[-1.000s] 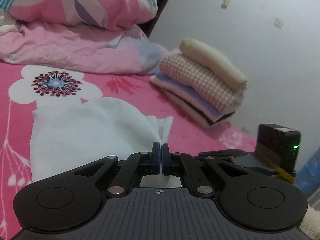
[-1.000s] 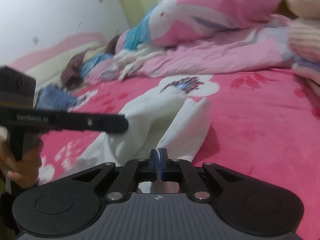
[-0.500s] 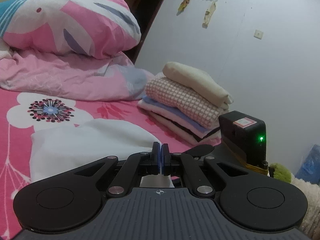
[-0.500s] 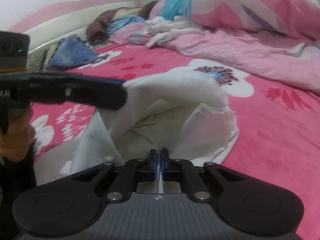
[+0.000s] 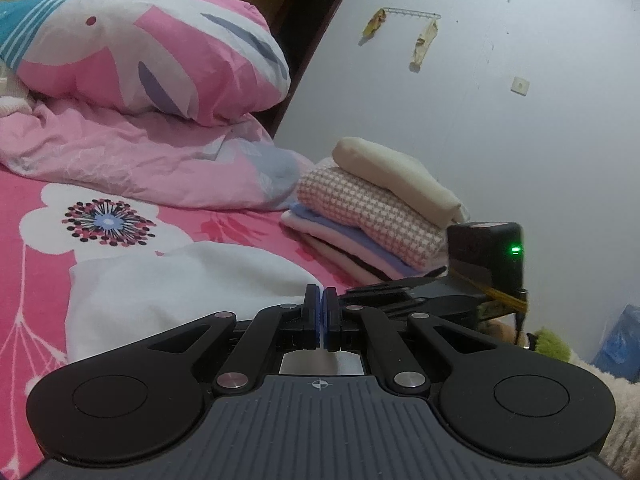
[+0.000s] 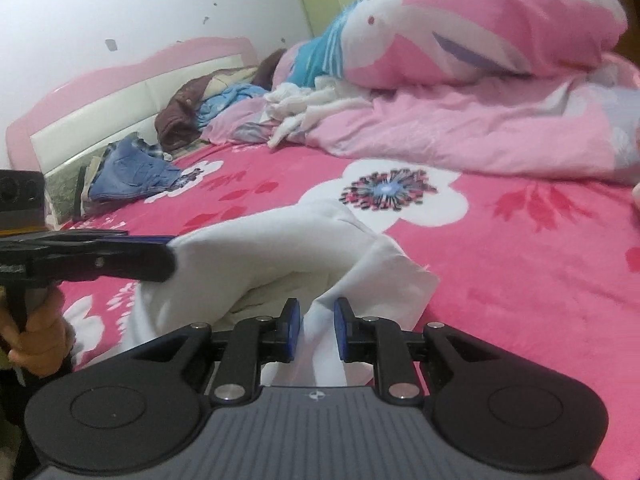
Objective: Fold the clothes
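Observation:
A white garment (image 5: 180,292) lies folded over on the pink flowered bed sheet (image 5: 40,300). My left gripper (image 5: 321,308) is shut on its near edge, and a strip of white cloth shows under the jaws. From the right wrist, the same left gripper (image 6: 166,258) comes in from the left, pinching a raised corner of the white garment (image 6: 280,248). My right gripper (image 6: 317,326) is open, and a fold of the white cloth stands loose between its blue pads (image 6: 291,330). A hand (image 6: 36,340) holds the left gripper's handle.
A stack of folded clothes (image 5: 380,216) sits at the bed's right side near the wall. A pink pillow (image 5: 140,52) and duvet (image 5: 140,160) lie at the back. Unfolded clothes, among them jeans (image 6: 128,176), pile up by the headboard (image 6: 120,96).
My right gripper has opened and let go of the white cloth it was pinching. The left gripper stays shut on the garment. The right gripper now sits closer beside the left.

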`<act>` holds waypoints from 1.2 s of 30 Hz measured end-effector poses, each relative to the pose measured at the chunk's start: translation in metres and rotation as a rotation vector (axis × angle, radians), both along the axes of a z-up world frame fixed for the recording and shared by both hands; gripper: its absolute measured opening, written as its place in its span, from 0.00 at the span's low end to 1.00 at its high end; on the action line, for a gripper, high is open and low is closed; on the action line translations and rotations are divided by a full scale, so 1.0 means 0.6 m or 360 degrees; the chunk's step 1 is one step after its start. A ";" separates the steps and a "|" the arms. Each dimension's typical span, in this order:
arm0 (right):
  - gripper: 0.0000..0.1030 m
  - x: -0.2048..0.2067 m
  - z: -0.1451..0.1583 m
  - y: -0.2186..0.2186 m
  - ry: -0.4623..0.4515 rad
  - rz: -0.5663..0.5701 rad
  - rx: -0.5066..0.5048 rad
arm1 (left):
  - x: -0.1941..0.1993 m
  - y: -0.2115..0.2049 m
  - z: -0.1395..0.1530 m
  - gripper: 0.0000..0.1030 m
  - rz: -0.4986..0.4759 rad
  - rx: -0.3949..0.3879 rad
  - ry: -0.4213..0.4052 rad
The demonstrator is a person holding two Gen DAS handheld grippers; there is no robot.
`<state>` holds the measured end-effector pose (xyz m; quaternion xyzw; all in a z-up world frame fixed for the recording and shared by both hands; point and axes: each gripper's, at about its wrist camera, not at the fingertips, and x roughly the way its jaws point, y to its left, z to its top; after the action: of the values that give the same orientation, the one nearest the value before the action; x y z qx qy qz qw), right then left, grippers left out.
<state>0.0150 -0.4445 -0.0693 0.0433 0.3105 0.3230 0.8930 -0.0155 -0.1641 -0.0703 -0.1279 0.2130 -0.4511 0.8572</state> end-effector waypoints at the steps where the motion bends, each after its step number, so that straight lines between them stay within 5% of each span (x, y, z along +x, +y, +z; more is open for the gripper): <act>1: 0.20 0.008 -0.005 0.003 0.0022 0.0011 0.0007 | 0.000 0.001 0.000 0.00 0.0003 -0.0005 0.0003; 5: 0.19 0.021 -0.029 0.042 0.0082 0.0152 -0.0088 | -0.002 0.008 0.002 0.00 0.0037 -0.0020 -0.0033; 13: 0.19 0.024 -0.036 0.049 0.0160 0.0264 -0.0004 | 0.002 -0.007 -0.004 0.00 -0.0048 -0.0023 -0.0018; 18: 0.19 0.019 -0.043 0.041 0.0172 0.0253 0.0064 | 0.033 -0.037 -0.032 0.00 -0.0161 0.0017 0.0156; 25: 0.20 -0.027 -0.039 -0.006 0.0110 0.0159 0.0142 | 0.100 -0.043 -0.082 0.01 -0.0204 -0.0076 0.0565; 33: 0.21 -0.083 -0.047 -0.085 0.0057 -0.0114 0.0397 | 0.100 -0.049 -0.100 0.02 -0.0164 -0.0029 0.0619; 36: 0.21 -0.093 -0.065 -0.079 0.0119 -0.0102 0.0375 | 0.098 -0.056 -0.104 0.02 -0.0130 0.0022 0.0600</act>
<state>-0.0411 -0.4921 -0.1085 0.1699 0.3020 0.3268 0.8793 0.0431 -0.1974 -0.1326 -0.1955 0.3781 -0.4519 0.7840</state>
